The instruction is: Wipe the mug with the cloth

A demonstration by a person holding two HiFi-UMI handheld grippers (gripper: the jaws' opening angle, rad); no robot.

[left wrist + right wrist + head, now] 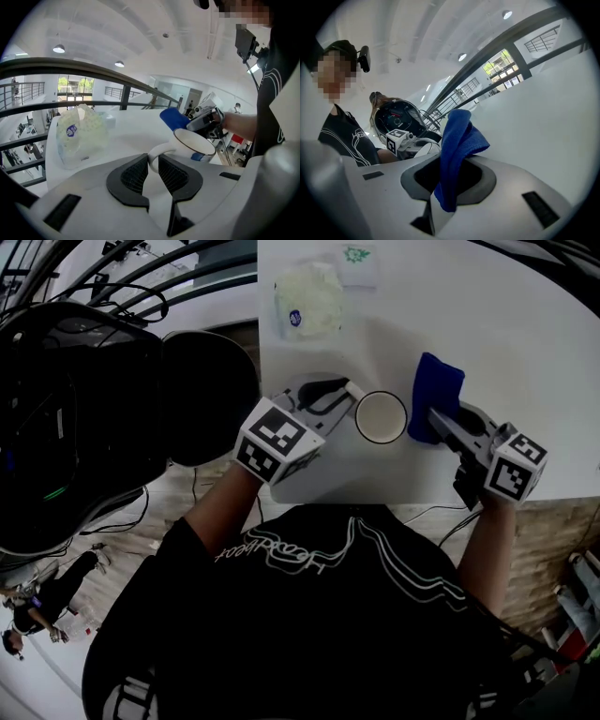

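My left gripper (152, 165) has its jaws partly closed, pinching the white handle of the mug (382, 417), so the cup is steadied from its left side. The mug stands upright with its mouth up on the white table (525, 352), close to the near edge, and its handle points left into my grip. My right gripper (449, 185) is clamped on the blue cloth (458, 140), which stands up out of the jaws in a folded wad.

From the head view, the cloth lies just to the right of the mug, right beside its outer wall. I cannot tell whether it presses on the wall yet. The right hand is the one that has to travel, and the way is short: leftward, across to the cup's right side and rim. Since the handle side is taken up by my left jaws, I judge the wipe will start on the opposite wall.
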